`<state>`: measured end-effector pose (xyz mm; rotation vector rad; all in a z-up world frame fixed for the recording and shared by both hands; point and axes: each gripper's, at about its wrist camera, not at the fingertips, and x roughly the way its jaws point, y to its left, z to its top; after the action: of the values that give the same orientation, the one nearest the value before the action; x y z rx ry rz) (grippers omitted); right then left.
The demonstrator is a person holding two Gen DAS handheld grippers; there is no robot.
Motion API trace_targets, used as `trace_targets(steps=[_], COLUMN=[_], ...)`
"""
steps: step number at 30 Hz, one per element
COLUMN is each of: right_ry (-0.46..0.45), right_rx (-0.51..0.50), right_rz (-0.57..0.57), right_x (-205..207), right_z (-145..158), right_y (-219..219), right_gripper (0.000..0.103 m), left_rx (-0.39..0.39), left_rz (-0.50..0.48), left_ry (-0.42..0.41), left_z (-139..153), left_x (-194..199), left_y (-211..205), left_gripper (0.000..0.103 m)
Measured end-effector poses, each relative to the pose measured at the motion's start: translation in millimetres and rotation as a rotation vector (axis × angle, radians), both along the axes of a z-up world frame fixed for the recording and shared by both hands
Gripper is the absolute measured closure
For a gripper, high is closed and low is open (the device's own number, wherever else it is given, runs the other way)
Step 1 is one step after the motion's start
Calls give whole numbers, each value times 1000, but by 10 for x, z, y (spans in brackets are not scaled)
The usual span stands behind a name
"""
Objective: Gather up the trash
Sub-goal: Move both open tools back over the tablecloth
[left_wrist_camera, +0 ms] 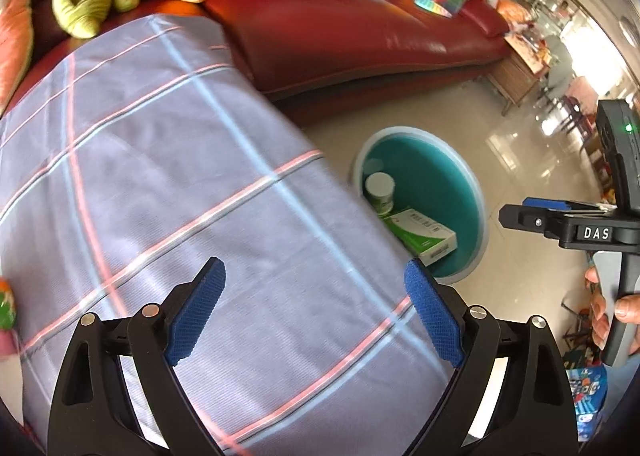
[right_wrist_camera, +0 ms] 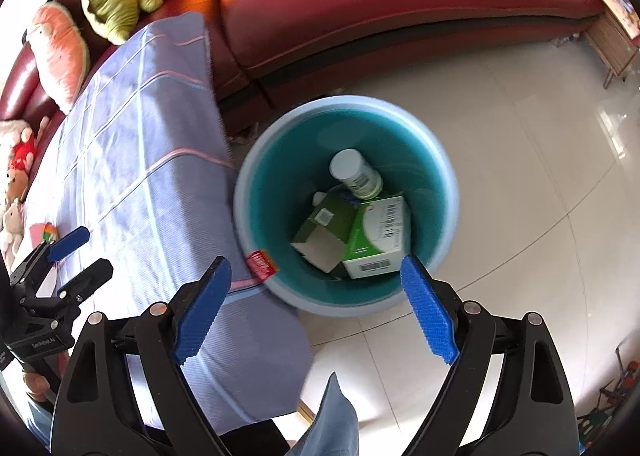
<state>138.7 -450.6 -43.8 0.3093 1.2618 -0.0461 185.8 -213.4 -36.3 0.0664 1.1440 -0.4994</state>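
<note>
The bin (right_wrist_camera: 344,308) stands open-topped on bare tiled floor (right_wrist_camera: 500,176), just beside the cloth-covered worktop (right_wrist_camera: 140,176). Its right side is free; the red sofa (right_wrist_camera: 380,4) blocks the far side, the worktop the left.

Bottle (right_wrist_camera: 356,173) and boxes (right_wrist_camera: 374,236) lie in bin (right_wrist_camera: 444,192), right of the table (right_wrist_camera: 132,160).

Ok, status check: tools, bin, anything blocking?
Left tool open, empty. Right tool open, empty, over bin. Bottle, boxes inside. Red wrapper on table edge. Nothing blocking.
</note>
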Motion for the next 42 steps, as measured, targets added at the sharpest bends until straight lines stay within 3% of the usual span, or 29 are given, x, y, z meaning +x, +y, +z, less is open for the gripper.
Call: trace_targets(steps=[12,23,34,42], right_ry=[-23,-34,-2,21], right_rx=[-8,-39,-39,-40], right_rz=[126,262,426,512], right_x=[54,59,-63,-153], right_z=[157,344,262,200], right_y=[990,1990,3106,3671], right_gripper=[21,21,21,21], left_rx=[6,13,82,67], left_rz=[121,264,428,483], left_ry=[-42,-84,-51,-5], left_z=[182,329,160,-28], left_x=[-232,-650,-1187,-1374], left_y=[1040,2260,3490,3896], left_gripper=[12,12,12,12])
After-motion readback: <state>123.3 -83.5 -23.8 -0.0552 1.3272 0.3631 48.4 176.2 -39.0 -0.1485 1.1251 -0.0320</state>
